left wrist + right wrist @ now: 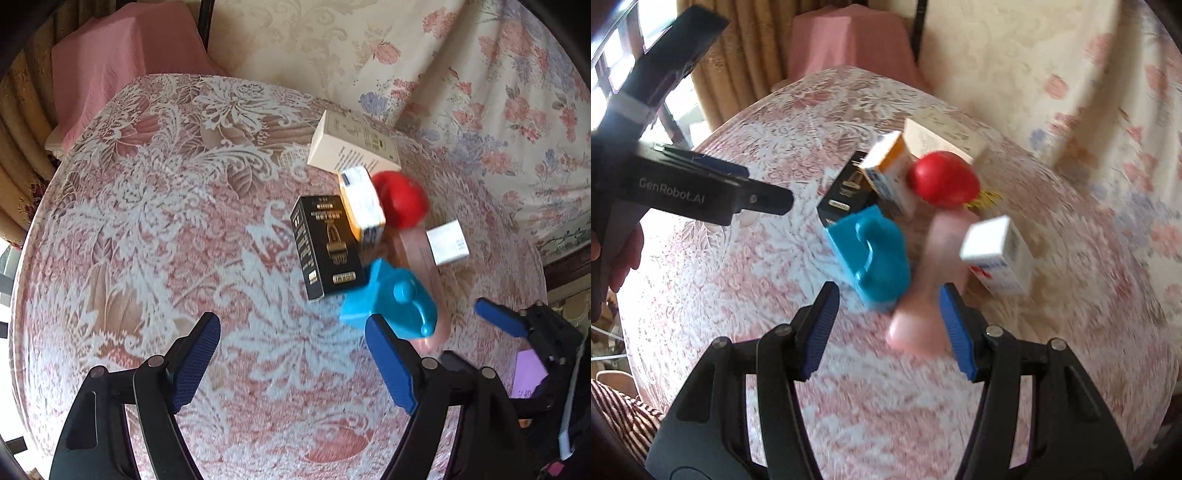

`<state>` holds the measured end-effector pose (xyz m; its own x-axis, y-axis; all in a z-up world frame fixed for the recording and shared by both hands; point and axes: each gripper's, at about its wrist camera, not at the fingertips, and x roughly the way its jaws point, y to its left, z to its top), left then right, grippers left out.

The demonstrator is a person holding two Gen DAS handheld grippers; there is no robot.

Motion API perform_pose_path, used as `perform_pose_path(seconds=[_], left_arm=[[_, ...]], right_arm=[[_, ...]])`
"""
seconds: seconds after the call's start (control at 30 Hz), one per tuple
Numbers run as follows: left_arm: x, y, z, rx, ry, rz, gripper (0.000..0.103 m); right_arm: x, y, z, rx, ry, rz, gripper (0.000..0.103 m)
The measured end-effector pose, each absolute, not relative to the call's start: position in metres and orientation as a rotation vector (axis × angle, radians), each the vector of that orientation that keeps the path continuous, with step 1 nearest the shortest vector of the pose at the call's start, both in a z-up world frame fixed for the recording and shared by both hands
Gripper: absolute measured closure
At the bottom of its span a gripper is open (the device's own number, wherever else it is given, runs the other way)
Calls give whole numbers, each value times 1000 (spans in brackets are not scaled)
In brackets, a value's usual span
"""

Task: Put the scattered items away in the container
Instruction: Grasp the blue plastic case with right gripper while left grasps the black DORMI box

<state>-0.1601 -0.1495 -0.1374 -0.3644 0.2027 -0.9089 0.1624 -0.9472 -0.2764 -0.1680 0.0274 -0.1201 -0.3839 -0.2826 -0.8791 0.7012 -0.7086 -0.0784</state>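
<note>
A pile of items lies on the lace-covered round table [166,221]: a black box [327,245], an orange-and-white box [362,206], a long white box [352,144], a small white box [447,242], a blue plastic piece [391,304] and a clear pink bottle [934,280] with a red cap [400,199]. My left gripper [291,354] is open, just short of the blue piece. My right gripper [890,328] is open, its fingertips either side of the bottle's base and the blue piece [875,258]. No container is in view.
A pink-draped object [122,62] stands beyond the table's far edge. A floral bedspread [498,110] lies to the right. Curtains [746,55] hang at the back left. The left gripper body [683,192] crosses the right wrist view at left.
</note>
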Motion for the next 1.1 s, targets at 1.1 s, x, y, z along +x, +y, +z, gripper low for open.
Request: perform_pose_path(seconds=[1.1], left_arm=[[-208,-118,-173,-1840,-411,2484,21]], right_arm=[[-171,7,-173,1252,549,-2067,44]])
